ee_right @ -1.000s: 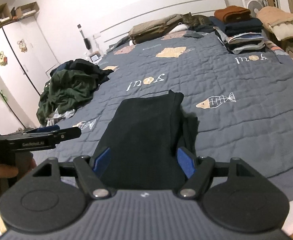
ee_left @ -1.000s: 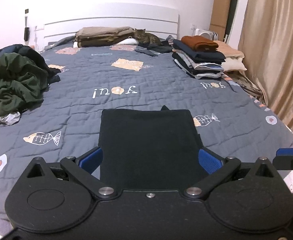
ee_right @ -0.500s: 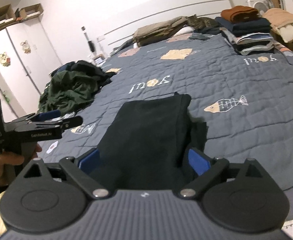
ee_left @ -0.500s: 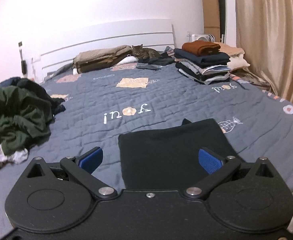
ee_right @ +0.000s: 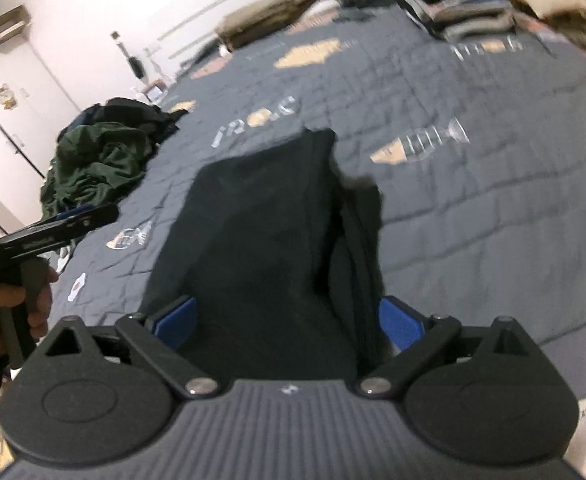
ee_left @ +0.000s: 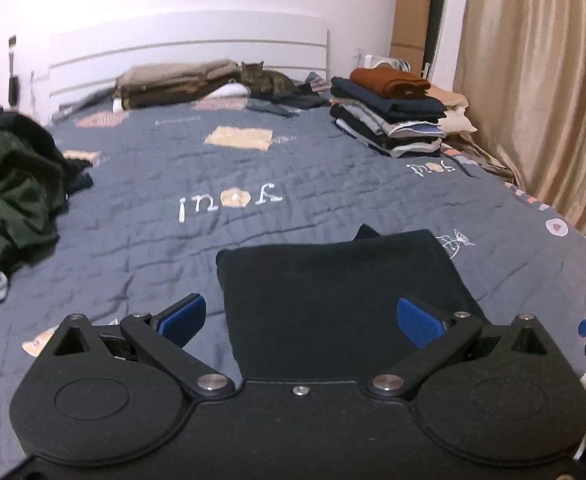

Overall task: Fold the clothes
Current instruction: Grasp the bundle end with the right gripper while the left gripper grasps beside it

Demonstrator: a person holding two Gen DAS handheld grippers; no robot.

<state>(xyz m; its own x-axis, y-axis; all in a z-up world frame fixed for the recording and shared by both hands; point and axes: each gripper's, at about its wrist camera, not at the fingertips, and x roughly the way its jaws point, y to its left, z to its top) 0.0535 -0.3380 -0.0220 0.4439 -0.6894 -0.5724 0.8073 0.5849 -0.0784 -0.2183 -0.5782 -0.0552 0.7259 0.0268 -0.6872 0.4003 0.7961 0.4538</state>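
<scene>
A folded black garment [ee_left: 333,284] lies flat on the grey quilted bed near its front edge; in the right wrist view [ee_right: 269,240] a loose fold sticks out along its right side. My left gripper [ee_left: 299,320] is open, its blue pads wide apart, hovering over the garment's near left part. My right gripper [ee_right: 289,320] is open, its pads astride the garment's near end. The left gripper also shows from the side in the right wrist view [ee_right: 53,232], held in a hand.
A heap of unfolded dark green and black clothes [ee_left: 9,192] lies at the bed's left. A stack of folded clothes [ee_left: 389,120] stands at the far right. A cat [ee_left: 265,80] lies by beige folded bedding [ee_left: 173,84] at the headboard. Curtains [ee_left: 533,80] hang on the right.
The left gripper has shifted left, so the garment sits more to its right. The right gripper has moved forward and tilted down over the garment. Both stay open.
</scene>
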